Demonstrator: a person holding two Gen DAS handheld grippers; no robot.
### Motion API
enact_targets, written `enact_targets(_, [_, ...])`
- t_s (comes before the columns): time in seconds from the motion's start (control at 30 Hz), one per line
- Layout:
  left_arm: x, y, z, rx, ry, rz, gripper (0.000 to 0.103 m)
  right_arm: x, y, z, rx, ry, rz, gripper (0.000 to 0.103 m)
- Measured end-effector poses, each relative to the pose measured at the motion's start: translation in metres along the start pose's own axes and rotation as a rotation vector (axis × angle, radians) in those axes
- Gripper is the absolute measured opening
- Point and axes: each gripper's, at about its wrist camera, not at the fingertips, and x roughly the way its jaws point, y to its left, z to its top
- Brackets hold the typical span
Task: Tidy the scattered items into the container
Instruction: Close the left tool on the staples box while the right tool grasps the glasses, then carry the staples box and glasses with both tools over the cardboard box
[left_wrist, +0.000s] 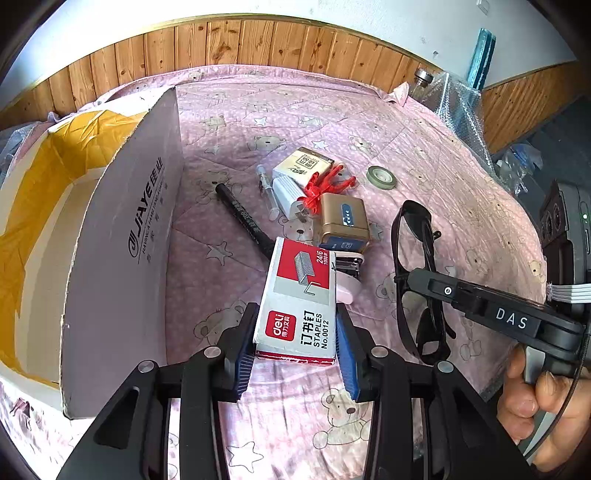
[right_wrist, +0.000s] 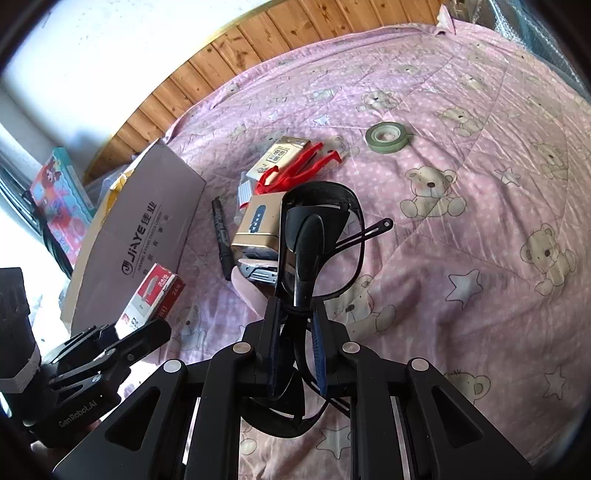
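My left gripper (left_wrist: 295, 332) is shut on a red and white box of staples (left_wrist: 299, 295), held above the pink bedspread just right of the cardboard box (left_wrist: 122, 236). That staple box (right_wrist: 153, 295) and the left gripper (right_wrist: 122, 339) also show low on the left in the right wrist view. My right gripper (right_wrist: 295, 325) is shut on black glasses (right_wrist: 317, 236), lifted over the pile; the glasses (left_wrist: 417, 280) hang at the right of the left wrist view. On the bed lie a gold box (left_wrist: 343, 221), a black marker (left_wrist: 240, 218), red clips (left_wrist: 328, 184), a tape roll (left_wrist: 381, 177) and a cream packet (left_wrist: 303, 166).
The open cardboard box has a yellow lining (left_wrist: 44, 177) and a tall flap facing the pile. A pink stapler (right_wrist: 255, 284) lies under the gold box. Wood panelling (left_wrist: 258, 40) backs the bed. Bubble wrap (left_wrist: 458, 107) sits at the far right corner. A hand (left_wrist: 535, 402) grips the right tool.
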Motion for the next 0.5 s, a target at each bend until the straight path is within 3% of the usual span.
enact_targets(0.5, [-0.047, -0.009, -0.005, 0.011, -0.102, -0.008, 0.04, -0.036, 0.028, -0.021, -0.043, -0.044, 0.029, 0.017])
